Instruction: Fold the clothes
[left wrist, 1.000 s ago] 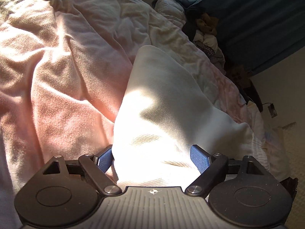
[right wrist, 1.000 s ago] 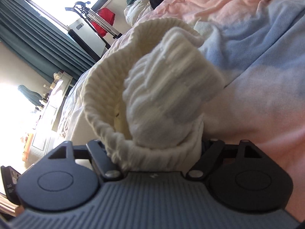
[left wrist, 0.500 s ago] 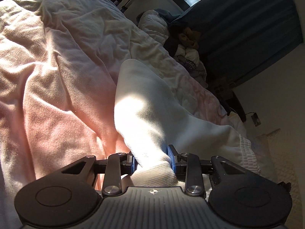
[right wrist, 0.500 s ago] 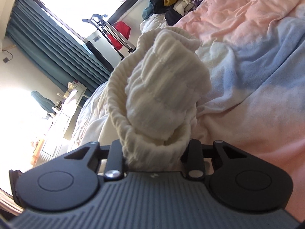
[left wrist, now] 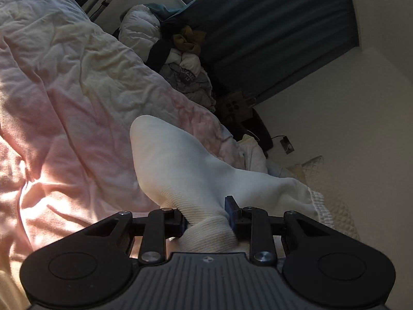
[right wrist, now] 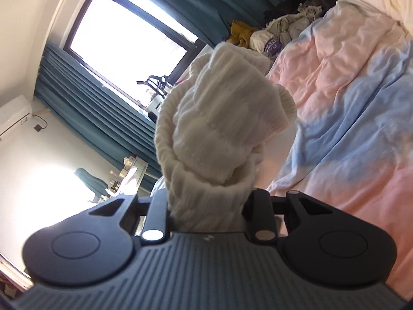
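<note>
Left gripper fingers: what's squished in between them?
The white sock, pinched between the left gripper's blue pads, shown in the left wrist view.

**Purple lettering on one garment**

A pale grey garment (right wrist: 273, 41) in the heap of clothes (left wrist: 188, 77) at the far edge of the bed (right wrist: 361, 82) carries purple print. The letters "WAN" stand above "YU"; folds hide the rest. Nothing else is legible.
</note>
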Motion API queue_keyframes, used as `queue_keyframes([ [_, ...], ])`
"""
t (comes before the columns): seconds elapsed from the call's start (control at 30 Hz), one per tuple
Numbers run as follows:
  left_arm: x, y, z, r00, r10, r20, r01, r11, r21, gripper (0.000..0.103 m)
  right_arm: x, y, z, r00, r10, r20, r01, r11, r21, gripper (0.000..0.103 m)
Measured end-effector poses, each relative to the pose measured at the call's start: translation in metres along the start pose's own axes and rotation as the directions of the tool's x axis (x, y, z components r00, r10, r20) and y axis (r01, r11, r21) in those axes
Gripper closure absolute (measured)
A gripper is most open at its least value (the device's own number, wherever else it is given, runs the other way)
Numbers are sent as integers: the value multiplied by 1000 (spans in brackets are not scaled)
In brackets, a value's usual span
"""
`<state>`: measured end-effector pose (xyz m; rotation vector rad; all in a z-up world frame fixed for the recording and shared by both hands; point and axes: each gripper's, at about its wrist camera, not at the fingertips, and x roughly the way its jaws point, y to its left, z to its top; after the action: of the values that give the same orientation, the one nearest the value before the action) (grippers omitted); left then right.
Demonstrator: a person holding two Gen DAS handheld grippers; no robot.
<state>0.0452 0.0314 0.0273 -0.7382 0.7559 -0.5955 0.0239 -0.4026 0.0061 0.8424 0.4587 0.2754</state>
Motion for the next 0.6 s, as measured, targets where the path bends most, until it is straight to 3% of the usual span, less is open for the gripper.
queue_keyframes([
  [0.17, 53, -72, -25, 993, -88, -74, 93, 993, 73, 73, -73, -14, 28, 994, -21, 107, 20, 1000, 6, 72],
  [0.3, 103, -130, -56, 978, -141, -155, 161, 979, 124, 73, -136, -42, 48, 976, -68, 205, 62, 997, 39, 72],
  [0.6, 223, -238, -147, 910, -243, -335, 306, 940, 149, 73, -267, -122, 62, 897, -204, 391, 153, 975, 158, 72],
])
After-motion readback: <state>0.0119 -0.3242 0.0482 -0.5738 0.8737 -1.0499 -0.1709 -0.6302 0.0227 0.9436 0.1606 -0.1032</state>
